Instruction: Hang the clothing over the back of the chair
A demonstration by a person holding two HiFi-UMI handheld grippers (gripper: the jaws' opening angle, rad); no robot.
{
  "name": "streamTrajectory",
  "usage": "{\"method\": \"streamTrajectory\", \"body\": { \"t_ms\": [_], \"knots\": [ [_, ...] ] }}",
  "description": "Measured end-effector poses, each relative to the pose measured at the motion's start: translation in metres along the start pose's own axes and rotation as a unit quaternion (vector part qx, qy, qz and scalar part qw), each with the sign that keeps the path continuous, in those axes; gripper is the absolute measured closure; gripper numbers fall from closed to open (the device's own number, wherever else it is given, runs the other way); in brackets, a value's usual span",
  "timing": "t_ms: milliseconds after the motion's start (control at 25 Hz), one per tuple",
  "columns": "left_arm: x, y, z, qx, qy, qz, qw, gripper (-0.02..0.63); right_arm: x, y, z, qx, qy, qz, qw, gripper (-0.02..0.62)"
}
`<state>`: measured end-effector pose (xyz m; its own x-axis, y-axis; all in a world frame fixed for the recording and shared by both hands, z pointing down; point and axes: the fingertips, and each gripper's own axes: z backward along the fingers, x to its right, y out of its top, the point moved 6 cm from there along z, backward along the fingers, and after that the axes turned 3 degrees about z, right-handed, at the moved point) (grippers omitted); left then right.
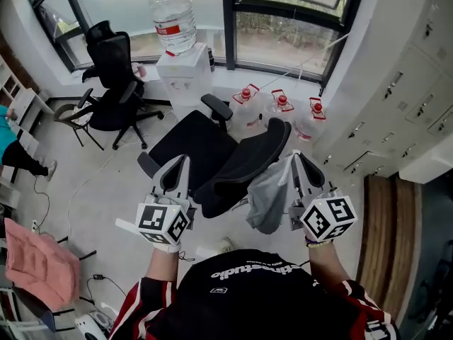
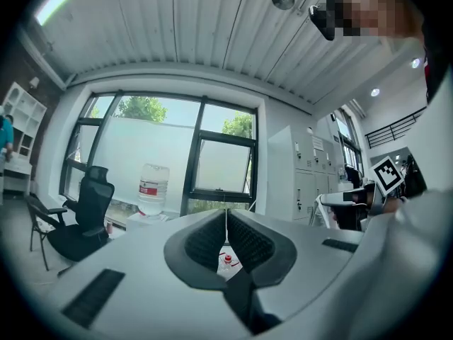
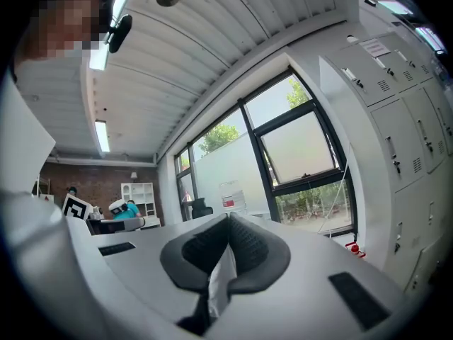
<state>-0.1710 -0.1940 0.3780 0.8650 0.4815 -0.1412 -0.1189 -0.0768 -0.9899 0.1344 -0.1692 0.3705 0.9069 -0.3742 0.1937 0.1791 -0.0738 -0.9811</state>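
Observation:
A black office chair [image 1: 244,163] stands just in front of me, its curved backrest nearest, between the two grippers. My right gripper [image 1: 298,160] is to the right of the backrest and shut on a grey piece of clothing [image 1: 267,201], which hangs down beside the chair's back. In the right gripper view a fold of that pale cloth [image 3: 219,282] is pinched between the closed jaws of the right gripper [image 3: 228,222]. My left gripper [image 1: 178,165] is to the left of the backrest, above the seat's edge. Nothing is between the closed jaws of the left gripper [image 2: 226,214].
A second black chair [image 1: 113,83] stands at the back left by the window. A water dispenser [image 1: 182,69] and several water bottles [image 1: 279,108] line the window wall. Grey lockers [image 1: 403,98] fill the right. A pink cloth [image 1: 39,261] lies at the left.

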Motion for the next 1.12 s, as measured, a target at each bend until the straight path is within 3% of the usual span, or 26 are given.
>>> {"method": "streamTrajectory", "body": {
  "t_ms": [440,800,1120],
  "knots": [
    [-0.036,-0.004,-0.034,-0.007,-0.021,0.013,0.9997,0.581,0.002,-0.001,-0.038,-0.009,-0.022,0.01,1.0,0.579],
    [-0.041,0.006,-0.066,-0.004,-0.003,0.009,1.0,0.581,0.018,0.007,-0.078,-0.016,0.015,0.007,1.0,0.58],
    [-0.056,0.01,-0.074,0.005,0.014,0.01,0.9998,0.58,0.002,0.009,-0.134,-0.019,0.064,0.017,0.998,0.58]
  ]
}}
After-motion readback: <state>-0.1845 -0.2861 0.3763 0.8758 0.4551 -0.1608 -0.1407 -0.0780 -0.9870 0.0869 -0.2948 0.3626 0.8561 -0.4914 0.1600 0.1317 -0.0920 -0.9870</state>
